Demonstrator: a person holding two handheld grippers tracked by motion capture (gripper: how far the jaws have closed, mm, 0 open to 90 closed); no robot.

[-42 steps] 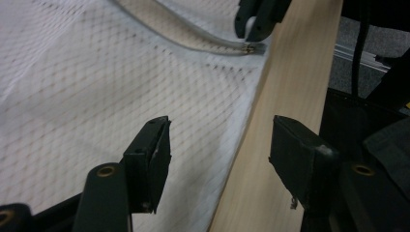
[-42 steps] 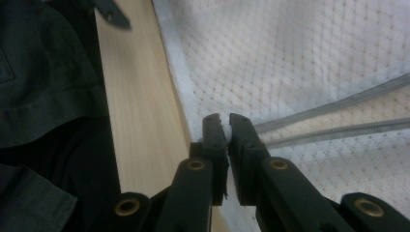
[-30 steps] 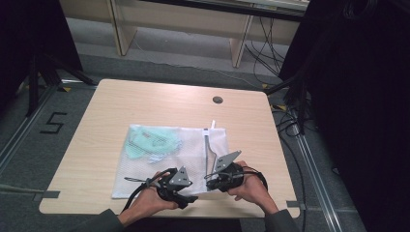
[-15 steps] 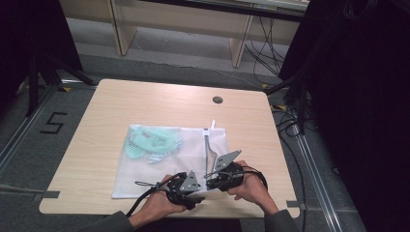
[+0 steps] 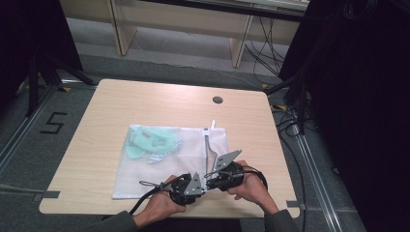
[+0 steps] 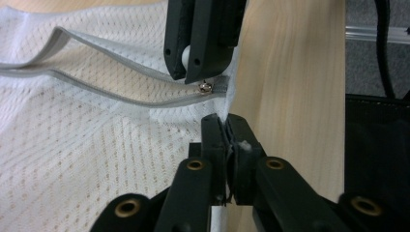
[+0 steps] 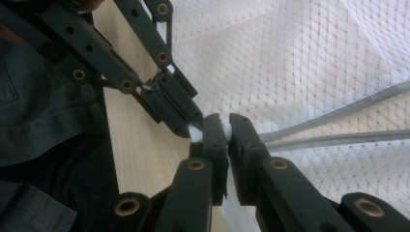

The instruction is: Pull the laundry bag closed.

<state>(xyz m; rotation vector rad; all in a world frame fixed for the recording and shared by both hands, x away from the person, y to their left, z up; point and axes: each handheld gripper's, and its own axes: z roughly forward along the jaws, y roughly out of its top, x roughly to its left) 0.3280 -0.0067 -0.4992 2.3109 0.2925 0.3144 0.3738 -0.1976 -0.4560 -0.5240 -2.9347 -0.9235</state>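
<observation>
A white mesh bag [image 5: 164, 166] lies flat on the table [image 5: 159, 101] with a pale green garment [image 5: 150, 142] inside it. Its grey zipper [image 6: 121, 92] gapes open along the bag's right side. At the bag's near right corner, my left gripper [image 6: 227, 123] is shut on the mesh edge just below the zipper's end. Touching distance away, my right gripper [image 7: 223, 124] is shut on the white zipper pull [image 7: 226, 128]. In the high view both grippers [image 5: 205, 184] meet tip to tip at the table's front edge.
A zipper tape with a white tab [image 5: 211, 126] sticks out past the bag's far right corner. A round cable hole [image 5: 217, 100] sits at the table's back right. Cables trail from both grippers over the front edge.
My left gripper has slid right along the bag's near edge until it meets the right gripper at the corner. The right gripper has barely moved.
</observation>
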